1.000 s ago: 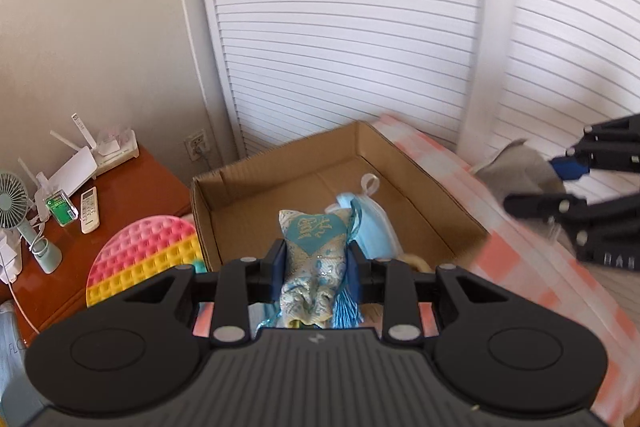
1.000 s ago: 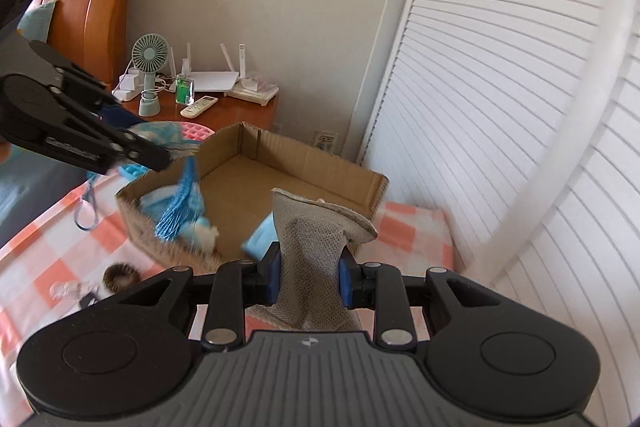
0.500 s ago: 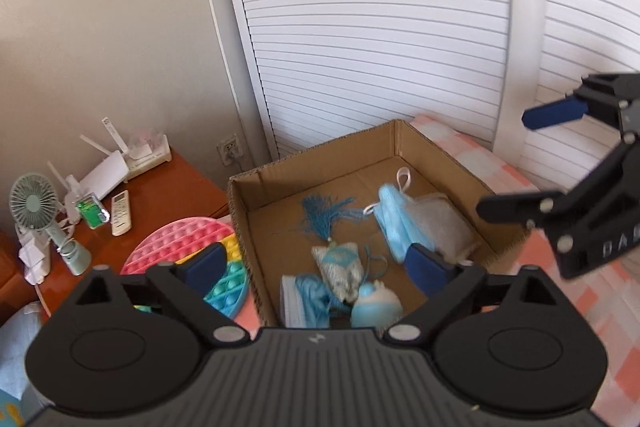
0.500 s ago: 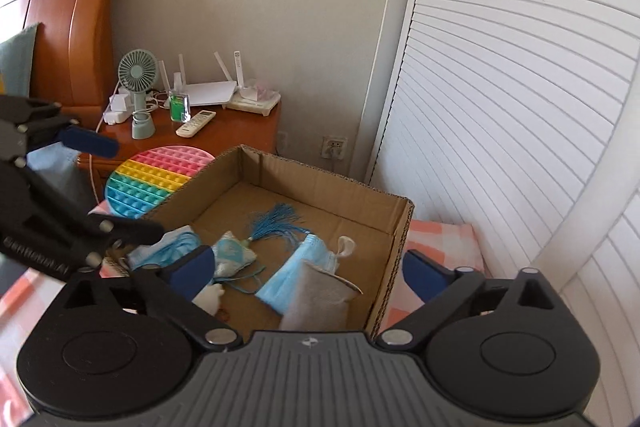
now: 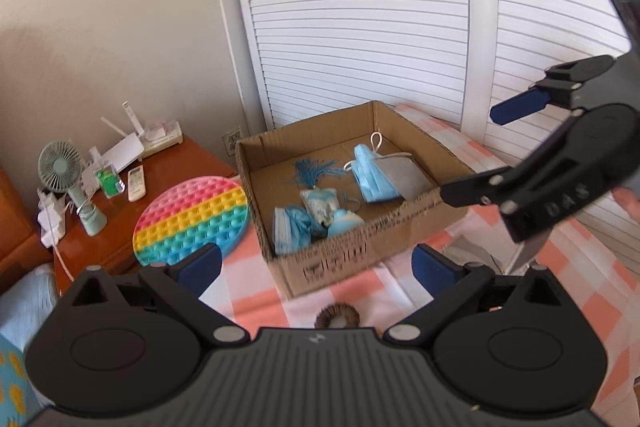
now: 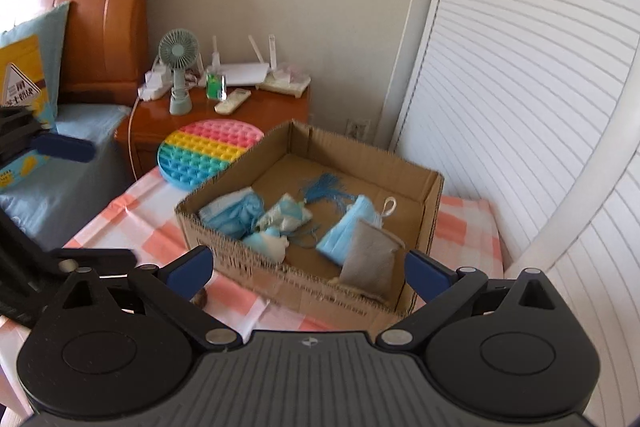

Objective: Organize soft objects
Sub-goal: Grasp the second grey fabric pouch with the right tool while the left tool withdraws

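1. Here, the bed [image 5: 460, 155], under a pink-checked cover, carries the cardboard box [image 5: 360, 251] near its edge by the nightstand [image 6: 276, 107], with a rainbow pop-it mat [image 5: 192, 215] just beside the box.
2. The left gripper [image 5: 316, 263] and right gripper [image 6: 306, 267] both hang above the box's near wall, jaws spread wide and holding nothing.
3. Inside the box lie the soft things: a grey pouch [image 6: 370, 259] leaning in the corner nearest the right gripper, a blue face mask [image 6: 348, 227] touching it, a second mask [image 6: 236, 213] at the opposite side, and a patterned sachet [image 6: 286, 215] with its blue tassel [image 6: 324, 187] between them.
4. A brown hair scrunchie [image 5: 338, 315] is on the bed cover outside the box, just under the left gripper.
5. The dropping-in step looks finished for these items; the next move probably calls for lowering the left gripper onto the scrunchie and closing on it.
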`<action>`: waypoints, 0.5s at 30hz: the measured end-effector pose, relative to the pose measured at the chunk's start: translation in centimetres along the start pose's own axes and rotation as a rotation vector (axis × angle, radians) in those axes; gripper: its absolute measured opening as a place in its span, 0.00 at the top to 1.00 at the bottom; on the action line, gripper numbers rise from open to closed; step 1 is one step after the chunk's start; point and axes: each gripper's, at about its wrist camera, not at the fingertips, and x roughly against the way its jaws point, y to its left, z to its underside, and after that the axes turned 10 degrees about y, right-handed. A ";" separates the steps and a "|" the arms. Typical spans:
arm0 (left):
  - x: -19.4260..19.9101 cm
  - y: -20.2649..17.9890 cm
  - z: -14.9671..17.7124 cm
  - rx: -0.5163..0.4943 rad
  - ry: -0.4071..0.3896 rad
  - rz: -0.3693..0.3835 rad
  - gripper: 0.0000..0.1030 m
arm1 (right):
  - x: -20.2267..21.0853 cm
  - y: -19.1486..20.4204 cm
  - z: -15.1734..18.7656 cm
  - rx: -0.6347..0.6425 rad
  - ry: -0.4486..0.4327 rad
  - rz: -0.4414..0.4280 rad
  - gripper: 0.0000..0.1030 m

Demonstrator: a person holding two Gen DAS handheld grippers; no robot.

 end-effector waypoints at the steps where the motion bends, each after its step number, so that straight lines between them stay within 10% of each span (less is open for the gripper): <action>1: 0.2 0.0 0.5 0.009 -0.004 -0.002 0.02 | -0.2 0.1 0.1 -0.005 0.012 0.001 0.00; 15: -1.2 0.1 4.5 0.036 0.038 -0.020 0.01 | -4.7 0.0 1.0 -0.087 0.225 -0.026 0.00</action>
